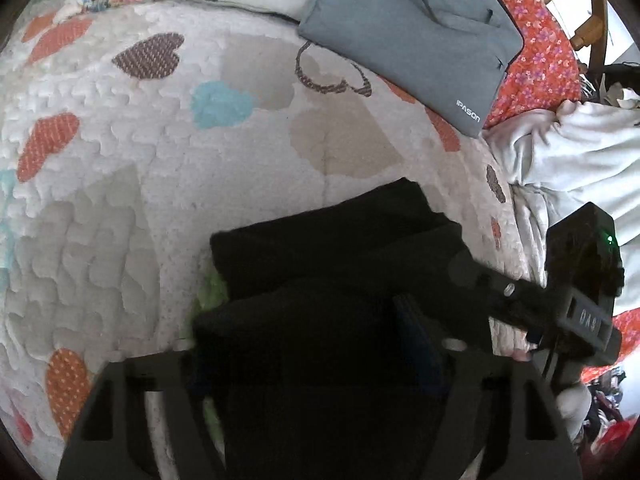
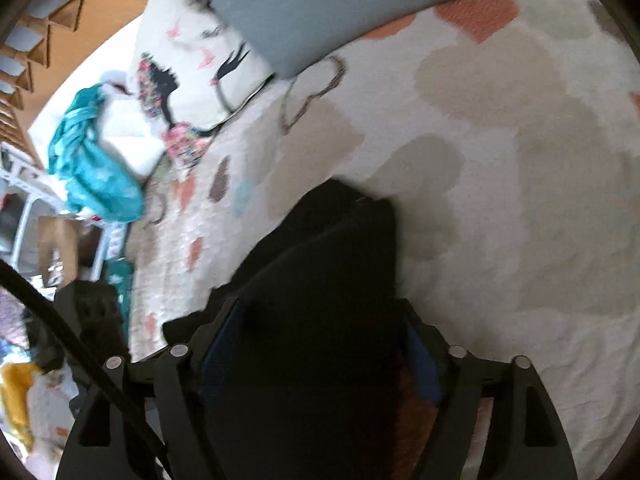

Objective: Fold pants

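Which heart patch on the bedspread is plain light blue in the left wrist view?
The solid light blue heart near the upper middle of the bedspread, between the brown dotted heart and the brown outlined heart. The others are orange, brown or beige.

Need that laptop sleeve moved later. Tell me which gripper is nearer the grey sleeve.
Probably right. The right gripper sits on the pants' sleeve-side edge; the left gripper holds farther from the grey sleeve.
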Demonstrator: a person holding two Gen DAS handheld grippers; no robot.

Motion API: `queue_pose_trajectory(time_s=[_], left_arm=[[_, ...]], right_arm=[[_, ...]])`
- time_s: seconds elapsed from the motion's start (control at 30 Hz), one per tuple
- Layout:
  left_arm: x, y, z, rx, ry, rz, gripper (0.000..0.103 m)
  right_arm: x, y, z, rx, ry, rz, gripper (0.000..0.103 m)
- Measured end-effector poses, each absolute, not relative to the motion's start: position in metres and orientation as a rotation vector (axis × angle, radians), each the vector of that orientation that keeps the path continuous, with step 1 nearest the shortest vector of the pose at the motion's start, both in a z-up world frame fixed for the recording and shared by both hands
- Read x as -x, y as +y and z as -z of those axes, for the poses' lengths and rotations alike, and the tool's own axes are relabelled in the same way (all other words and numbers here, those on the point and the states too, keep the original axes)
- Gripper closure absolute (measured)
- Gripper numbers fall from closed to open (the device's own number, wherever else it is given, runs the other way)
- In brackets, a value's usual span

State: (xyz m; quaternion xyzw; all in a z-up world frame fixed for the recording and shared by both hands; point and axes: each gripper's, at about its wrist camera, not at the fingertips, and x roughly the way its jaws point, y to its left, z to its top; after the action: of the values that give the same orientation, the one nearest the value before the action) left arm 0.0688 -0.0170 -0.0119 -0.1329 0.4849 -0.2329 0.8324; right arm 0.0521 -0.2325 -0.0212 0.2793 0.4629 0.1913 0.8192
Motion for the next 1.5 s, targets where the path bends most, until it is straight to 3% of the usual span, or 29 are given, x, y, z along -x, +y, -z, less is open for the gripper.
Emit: queue_pose_trajectory(time_s=[0.03,0.13,0.3,0.67,1.17,1.5], left_arm=[[-0.069,-0.017,0.01,0.277,1.031,0.489,0.061],[-0.07,-0.011,0.009,0.325,1.038,0.49,0.066],[-0.063,-0.005,0.002,0.342,1.015,0.503,0.068],[-0.06,0.009,-0.024,0.413,0.946,0.533,0.069],[-0.042,-0.016,-0.077,0.232,0.741,0.476,0.069],[-0.061,-0.022,-0.08,0.259,0.745,0.47,0.069]], right_arm=[[-0.051,-0.227,0.02,-0.573,0.984,-0.399,0.032],[-0.048,-0.218,0.015,-0.517,0.982,-0.386,0.057],[-0.04,-0.217,0.003,-0.534,0.945,-0.388,0.068],[-0.021,-0.21,-0.034,-0.502,0.832,-0.423,0.071],[0.001,-0.209,-0.08,-0.376,0.694,-0.375,0.072],[-0.01,-0.21,-0.088,-0.353,0.687,-0.34,0.072]])
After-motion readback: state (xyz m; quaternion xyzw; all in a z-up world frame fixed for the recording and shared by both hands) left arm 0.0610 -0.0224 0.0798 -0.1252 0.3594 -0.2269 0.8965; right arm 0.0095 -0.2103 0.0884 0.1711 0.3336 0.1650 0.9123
